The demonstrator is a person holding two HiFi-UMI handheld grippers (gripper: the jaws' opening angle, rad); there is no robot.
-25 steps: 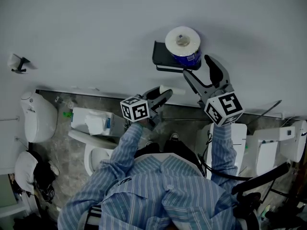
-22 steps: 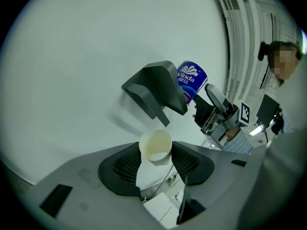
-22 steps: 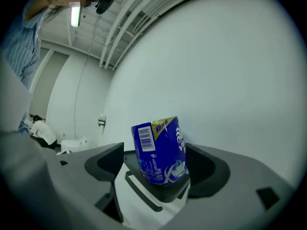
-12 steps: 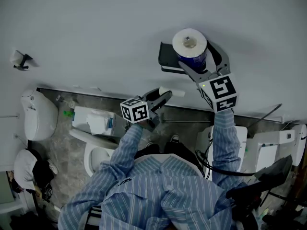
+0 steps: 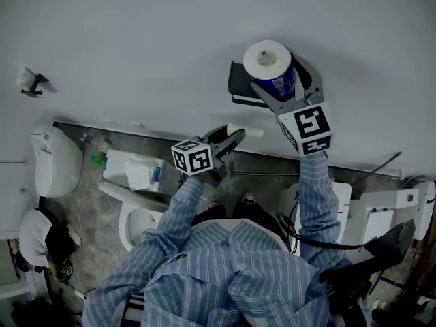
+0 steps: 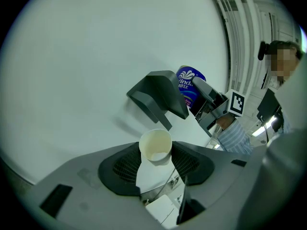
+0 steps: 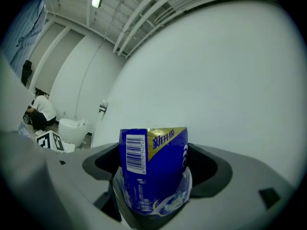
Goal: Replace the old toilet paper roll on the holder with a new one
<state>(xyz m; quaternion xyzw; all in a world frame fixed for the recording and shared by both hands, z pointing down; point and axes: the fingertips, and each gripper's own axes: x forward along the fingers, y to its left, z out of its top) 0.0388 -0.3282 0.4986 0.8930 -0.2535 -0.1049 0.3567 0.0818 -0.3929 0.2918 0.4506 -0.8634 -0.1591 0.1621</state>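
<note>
Here, by the white wall [image 5: 122,39], left tongs [image 5: 230,140] clench a tube [image 6: 155,146]; right tongs [image 5: 281,80], just opened, straddle roll [image 7: 152,171].

Head camera sits high over the person's shoulders, staring steeply down the wall [image 5: 136,46] at the holder [image 5: 238,88] from well back. The left gripper [image 5: 235,136] view looks level along its jaws from farther off. It shares that holder and the blue-wrapped roll [image 7: 153,169] with the head view, while the right gripper [image 5: 281,82] view is pressed close against the roll.
</note>
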